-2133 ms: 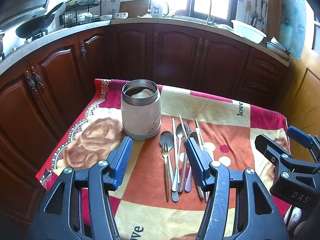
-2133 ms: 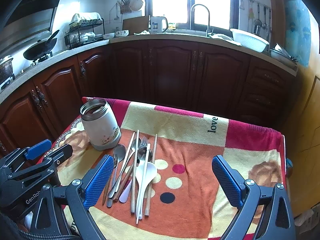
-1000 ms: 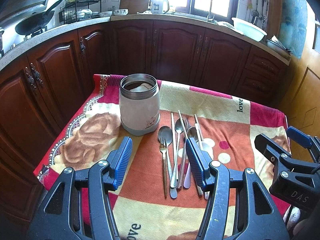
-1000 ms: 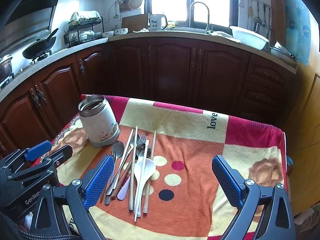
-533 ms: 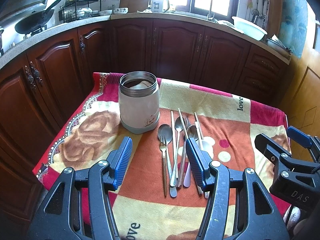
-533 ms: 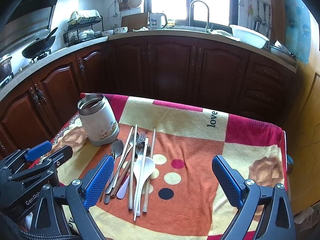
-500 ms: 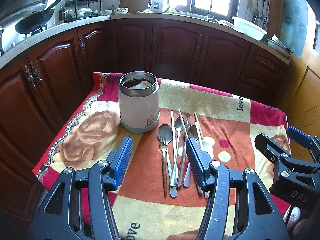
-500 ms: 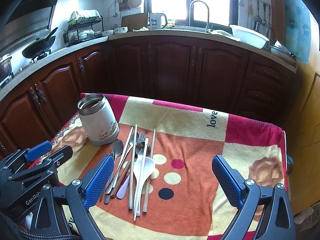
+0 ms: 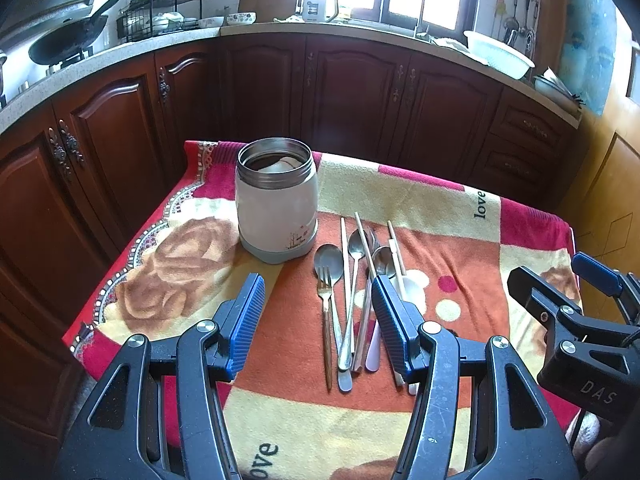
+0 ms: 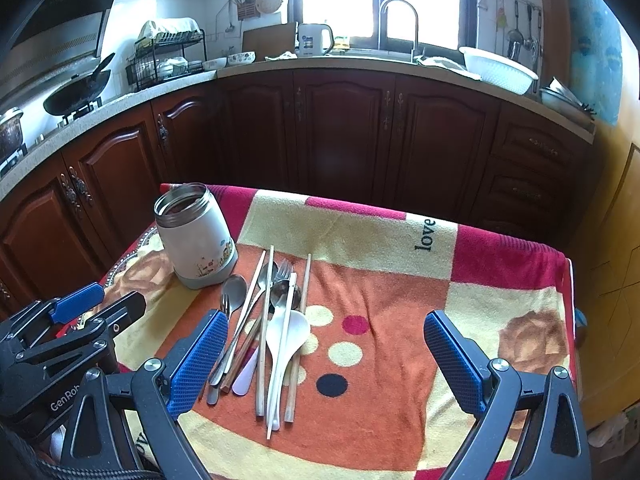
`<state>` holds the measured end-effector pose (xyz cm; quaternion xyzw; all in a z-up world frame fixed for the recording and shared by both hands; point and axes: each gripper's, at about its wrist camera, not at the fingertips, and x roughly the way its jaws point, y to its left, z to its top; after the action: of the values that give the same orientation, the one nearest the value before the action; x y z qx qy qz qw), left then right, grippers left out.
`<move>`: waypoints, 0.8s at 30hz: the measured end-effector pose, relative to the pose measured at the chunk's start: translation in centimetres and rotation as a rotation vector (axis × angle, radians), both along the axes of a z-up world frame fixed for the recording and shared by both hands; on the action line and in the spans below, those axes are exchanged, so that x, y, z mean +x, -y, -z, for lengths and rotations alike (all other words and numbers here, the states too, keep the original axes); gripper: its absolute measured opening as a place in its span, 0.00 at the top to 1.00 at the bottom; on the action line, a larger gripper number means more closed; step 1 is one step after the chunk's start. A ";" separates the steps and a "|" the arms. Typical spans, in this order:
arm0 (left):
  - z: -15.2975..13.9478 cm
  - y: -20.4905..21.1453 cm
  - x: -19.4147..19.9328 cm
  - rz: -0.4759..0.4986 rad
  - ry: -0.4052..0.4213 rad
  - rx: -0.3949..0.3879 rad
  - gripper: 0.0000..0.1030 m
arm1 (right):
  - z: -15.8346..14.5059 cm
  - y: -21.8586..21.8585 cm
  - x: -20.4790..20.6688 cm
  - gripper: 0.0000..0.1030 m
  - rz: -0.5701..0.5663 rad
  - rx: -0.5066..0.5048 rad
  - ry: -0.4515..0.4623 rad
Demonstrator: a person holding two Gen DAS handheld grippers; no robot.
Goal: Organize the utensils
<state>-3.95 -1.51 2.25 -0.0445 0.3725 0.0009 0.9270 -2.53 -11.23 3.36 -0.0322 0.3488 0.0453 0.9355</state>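
On the blanket-covered desk (image 9: 440,208), the utensils (image 9: 352,300) are lying lengthwise toward me beside the jar (image 9: 276,200), between my empty, wide-open left claw (image 9: 316,320) and right claw (image 10: 324,364); left is hovering nearer.

Left tool (image 9: 318,322) and right tool (image 10: 324,354): black frames, ribbed blue pads, silver screws

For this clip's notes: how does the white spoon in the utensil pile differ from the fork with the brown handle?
The white spoon is pale all over with a broad bowl; the fork has metal tines on a thin brown handle. The white spoon lies at the side of the pile away from the jar, partly under chopsticks; the fork lies on the jar's side, beside a metal spoon. Both lie flat on the patterned cloth, heads toward the cabinets, and no gripper touches them.
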 end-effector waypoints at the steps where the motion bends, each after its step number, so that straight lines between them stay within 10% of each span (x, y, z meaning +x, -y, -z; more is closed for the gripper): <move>1: 0.0 0.0 0.0 -0.001 -0.001 -0.001 0.46 | 0.0 0.0 0.0 0.05 0.000 0.000 -0.001; 24: 0.3 0.0 0.2 -0.003 -0.009 -0.004 0.46 | 0.5 0.0 0.4 0.05 -0.007 -0.005 0.018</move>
<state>-3.76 -1.54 1.92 -0.0468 0.3766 0.0018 0.9252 -2.17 -11.24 2.85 -0.0364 0.3404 0.0475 0.9384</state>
